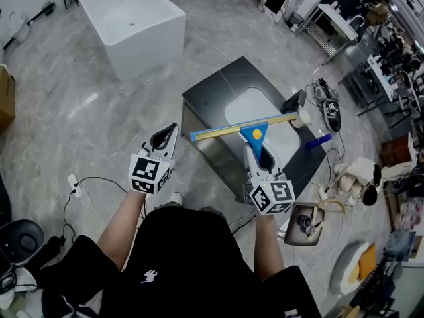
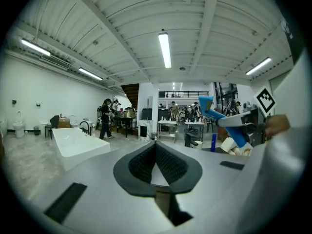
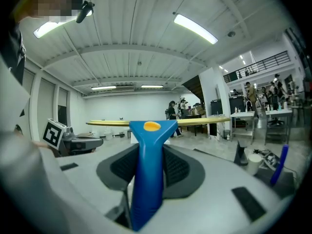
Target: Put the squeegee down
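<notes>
R gripper [image 1: 258, 159] is clamped part-way shut on the squeegee [image 1: 254, 136] by its blue handle. L gripper [image 1: 163, 140] is closed, empty. Both forearms reach fwd, approx level. Squeegee prob light, stiff plastic w/ soft blade edge, so the handle is best hold. Blade sits crosswise above the dark counter [image 1: 212, 95].

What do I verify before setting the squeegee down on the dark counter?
1. Grip: right tongs shut on the squeegee handle: ok.
2. Blade attitude: about level in the right gripper view: ok.
3. Landing spot: bare patch of dark counter beside the white basin: ok.
4. Blade end versus white cup: close in the head view, gap: cannot tell.
5. Height above the counter: cannot tell.
6. Left tongs shut, empty, off to the counter's side: ok.
</notes>
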### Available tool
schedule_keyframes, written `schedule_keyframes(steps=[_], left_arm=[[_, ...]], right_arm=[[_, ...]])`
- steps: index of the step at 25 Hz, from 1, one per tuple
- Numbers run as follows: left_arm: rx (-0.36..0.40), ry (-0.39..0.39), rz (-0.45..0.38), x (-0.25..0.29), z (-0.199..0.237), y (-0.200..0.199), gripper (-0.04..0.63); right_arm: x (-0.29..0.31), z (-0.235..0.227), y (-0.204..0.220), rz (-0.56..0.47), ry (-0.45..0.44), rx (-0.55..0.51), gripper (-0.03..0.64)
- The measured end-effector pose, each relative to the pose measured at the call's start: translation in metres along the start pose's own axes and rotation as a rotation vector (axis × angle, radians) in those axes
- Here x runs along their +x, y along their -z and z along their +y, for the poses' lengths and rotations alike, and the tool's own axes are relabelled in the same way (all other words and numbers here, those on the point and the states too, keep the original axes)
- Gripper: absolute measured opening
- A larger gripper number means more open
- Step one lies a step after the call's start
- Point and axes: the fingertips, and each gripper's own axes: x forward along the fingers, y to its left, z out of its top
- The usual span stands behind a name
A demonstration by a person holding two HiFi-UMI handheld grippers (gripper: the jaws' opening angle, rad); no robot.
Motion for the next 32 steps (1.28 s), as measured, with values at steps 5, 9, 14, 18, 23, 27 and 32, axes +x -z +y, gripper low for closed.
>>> schedule_keyframes(steps=[5, 9, 14, 18, 23, 27, 32], left_arm=[[-0.022, -0.039, -0.009, -0.012, 0.030, 0.004, 0.002], [-0.041, -0.078, 0.006, -0.019, 0.050, 0.013, 0.002], [-0.053, -0.107, 0.013, -0.014, 0.060, 0.014, 0.003], [-0.051, -0.148, 0.020, -0.001, 0.068, 0.014, 0.003], [-0.056, -0.196, 0.027, 0.026, 0.077, 0.008, 0.002], [-0.047, -0.228, 0.029, 0.057, 0.081, 0.004, 0.002], [-0.042, -0.266, 0.039, 0.093, 0.089, 0.000, 0.002]], right_arm=[[0.025, 0.015, -0.003, 0.002, -0.029, -0.010, 0.135], [0.042, 0.022, -0.003, 0.020, -0.059, -0.022, 0.134], [0.062, 0.022, -0.001, 0.035, -0.092, -0.020, 0.134], [0.084, 0.008, 0.005, 0.055, -0.127, -0.017, 0.135], [0.118, -0.019, 0.010, 0.087, -0.180, -0.025, 0.134], [0.149, -0.042, 0.015, 0.112, -0.218, -0.035, 0.134], [0.185, -0.066, 0.017, 0.132, -0.264, -0.047, 0.134]])
